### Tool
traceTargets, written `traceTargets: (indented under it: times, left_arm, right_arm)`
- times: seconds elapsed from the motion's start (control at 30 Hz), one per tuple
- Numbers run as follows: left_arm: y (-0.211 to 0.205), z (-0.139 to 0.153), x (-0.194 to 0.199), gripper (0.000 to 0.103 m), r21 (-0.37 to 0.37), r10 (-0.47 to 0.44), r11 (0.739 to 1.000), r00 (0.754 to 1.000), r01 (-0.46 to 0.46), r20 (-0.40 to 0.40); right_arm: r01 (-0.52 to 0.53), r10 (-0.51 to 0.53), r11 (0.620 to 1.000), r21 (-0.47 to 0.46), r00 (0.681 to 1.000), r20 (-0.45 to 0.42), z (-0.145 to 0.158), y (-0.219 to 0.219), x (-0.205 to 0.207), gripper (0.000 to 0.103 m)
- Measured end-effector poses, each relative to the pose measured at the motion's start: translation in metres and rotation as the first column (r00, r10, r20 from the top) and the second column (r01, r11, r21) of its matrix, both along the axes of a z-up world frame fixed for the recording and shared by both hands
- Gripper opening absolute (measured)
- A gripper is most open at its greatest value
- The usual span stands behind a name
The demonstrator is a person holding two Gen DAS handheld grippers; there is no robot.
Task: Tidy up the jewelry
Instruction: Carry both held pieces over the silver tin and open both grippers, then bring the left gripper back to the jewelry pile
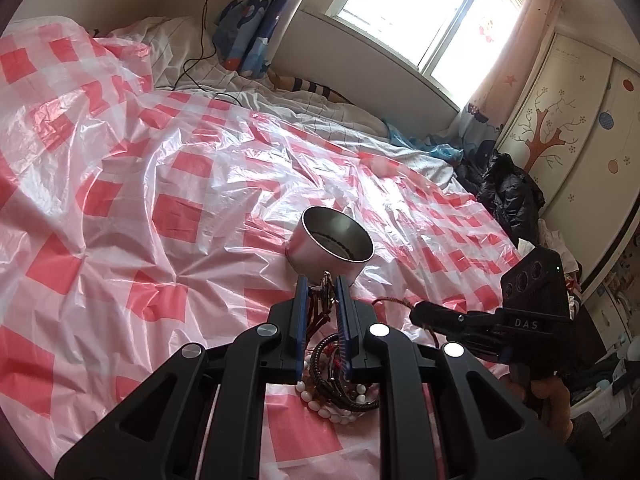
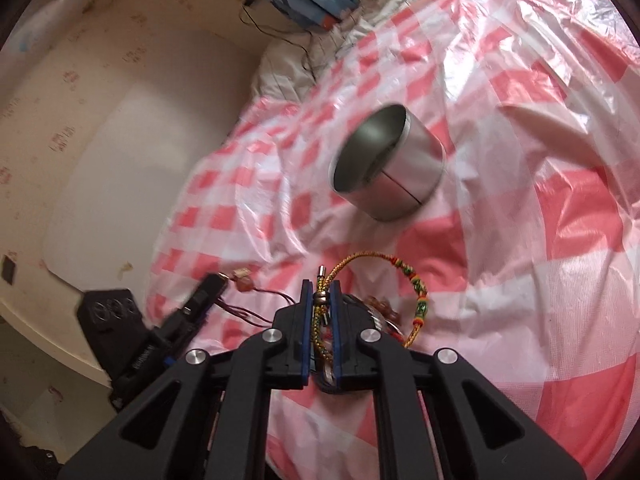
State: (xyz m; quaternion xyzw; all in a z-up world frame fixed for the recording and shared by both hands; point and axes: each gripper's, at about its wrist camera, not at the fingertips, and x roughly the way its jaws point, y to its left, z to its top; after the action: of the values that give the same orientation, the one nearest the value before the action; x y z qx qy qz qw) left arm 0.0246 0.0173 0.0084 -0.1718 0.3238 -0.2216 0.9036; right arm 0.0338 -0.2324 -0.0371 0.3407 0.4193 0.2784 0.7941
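Room: open checked plastic sheet (image 1: 168, 184) around tin (image 1: 332, 246), 12 o'clock.
Left gripper (image 1: 323, 284): jaws clamping red-cord bracelet (image 1: 320, 312).
Right gripper (image 2: 320, 292): jaws clamping braided bracelet (image 2: 400, 276).

Two black handheld grippers angle downward, side by side. The left gripper (image 1: 323, 280) has its blue-padded jaws nearly closed on a dark corded bracelet (image 1: 320, 312). The right gripper (image 2: 320, 286) has its jaws pinched on a multicoloured woven bracelet (image 2: 416, 280).
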Motion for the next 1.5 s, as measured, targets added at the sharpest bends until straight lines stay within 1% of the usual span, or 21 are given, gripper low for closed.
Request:
traceTargets:
  times: [0.1,0.2,0.43,0.53,0.6,0.67,0.73,0.8,0.83,0.87,0.9,0.93,1.03,1.07,1.1,1.13,1.17,1.23,1.3,1.43,1.5]
  left_arm:
    - [0.001,0.009,0.000,0.012,-0.044,-0.037,0.998,0.999,0.038,0.030]
    - [-0.001,0.022,0.007,0.012,-0.086,-0.079,0.993,0.995,0.084,0.062]
    - [-0.014,0.039,0.050,0.012,-0.190,-0.146,0.969,0.987,0.156,0.069]
    - [-0.030,0.044,0.069,0.012,-0.176,-0.165,0.968,0.982,0.179,0.094]
    - [-0.038,0.040,0.085,0.012,-0.167,-0.165,0.970,0.982,0.178,0.086]
    - [-0.046,0.029,0.104,0.012,-0.154,-0.174,0.971,0.983,0.181,0.056]
    - [-0.061,0.012,0.122,0.014,-0.084,-0.191,0.978,0.982,0.189,-0.010]
    - [-0.070,-0.004,0.128,0.021,0.040,-0.145,0.988,0.989,0.147,-0.043]
    - [-0.072,-0.007,0.127,0.030,0.077,-0.128,0.988,0.991,0.132,-0.048]
    - [-0.071,-0.007,0.127,0.042,0.104,-0.110,0.988,0.993,0.115,-0.051]
    - [-0.068,-0.006,0.126,0.049,0.107,-0.101,0.989,0.994,0.105,-0.046]
    - [-0.066,-0.003,0.124,0.060,0.099,-0.099,0.990,0.995,0.102,-0.034]
    - [-0.052,0.005,0.121,0.068,0.104,-0.048,0.993,0.999,0.048,-0.002]
    - [-0.044,0.007,0.122,0.073,0.101,-0.016,0.995,1.000,0.016,0.002]
    - [-0.035,0.008,0.121,0.073,0.090,0.020,0.996,1.000,-0.020,-0.002]
    - [-0.028,0.007,0.121,0.074,0.080,0.041,0.996,0.999,-0.040,-0.013]
    - [-0.022,0.006,0.122,0.074,0.073,0.057,0.996,0.998,-0.054,-0.031]
    - [-0.013,0.003,0.120,0.074,0.084,0.080,0.994,0.995,-0.074,-0.060]
    - [-0.008,0.003,0.114,0.074,0.107,0.084,0.991,0.994,-0.077,-0.066]
    - [-0.005,-0.003,0.092,0.074,0.148,0.055,0.988,0.995,-0.042,-0.081]
    - [-0.006,-0.009,0.080,0.074,0.165,0.030,0.986,0.994,-0.012,-0.105]
  right_arm:
    - [0.014,-0.021,0.994,0.108,0.998,0.065,0.014,-0.009,0.002,0.009]
    - [0.019,-0.038,0.984,0.179,0.993,0.107,0.026,-0.015,0.012,0.009]
    - [0.019,-0.037,0.978,0.206,0.996,0.087,0.025,-0.017,0.048,0.009]
    - [0.024,-0.047,0.979,0.203,0.993,0.107,0.028,-0.016,0.065,0.009]
    - [0.042,-0.065,0.980,0.195,0.992,0.111,0.028,-0.017,0.076,0.009]
    - [0.058,-0.078,0.979,0.194,0.992,0.097,0.022,-0.018,0.087,0.009]
    - [0.070,-0.084,0.981,0.179,0.994,0.075,0.015,-0.019,0.098,0.009]
    - [0.072,-0.083,0.984,0.166,0.995,0.059,0.011,-0.016,0.105,0.009]
    - [0.071,-0.081,0.985,0.156,0.995,0.054,0.009,-0.014,0.109,0.009]
    - [0.069,-0.077,0.986,0.151,0.996,0.052,0.008,-0.013,0.112,0.009]
    - [0.067,-0.075,0.987,0.148,0.996,0.051,0.007,-0.011,0.115,0.009]
    - [0.064,-0.072,0.988,0.141,0.996,0.050,0.006,-0.009,0.118,0.009]
    - [0.058,-0.062,0.996,0.074,0.997,0.047,0.005,0.000,0.124,0.009]
    - [0.050,-0.051,0.998,0.028,0.998,0.040,0.004,0.005,0.125,0.010]
    - [0.040,-0.040,0.999,-0.036,0.999,0.023,0.002,0.012,0.127,0.010]
    - [0.031,-0.031,0.993,-0.110,1.000,0.006,-0.001,0.018,0.128,0.014]
    - [0.033,-0.034,0.984,-0.177,0.999,-0.002,-0.003,0.023,0.129,0.033]
    - [0.054,-0.052,0.975,-0.216,0.999,0.013,-0.003,0.025,0.125,0.047]
    - [0.065,-0.059,0.975,-0.214,0.998,0.031,0.002,0.022,0.119,0.047]
    - [0.117,-0.100,0.964,-0.238,0.992,0.081,0.020,0.013,0.096,0.058]
    - [0.134,-0.112,0.954,-0.269,0.989,0.097,0.027,0.012,0.082,0.061]
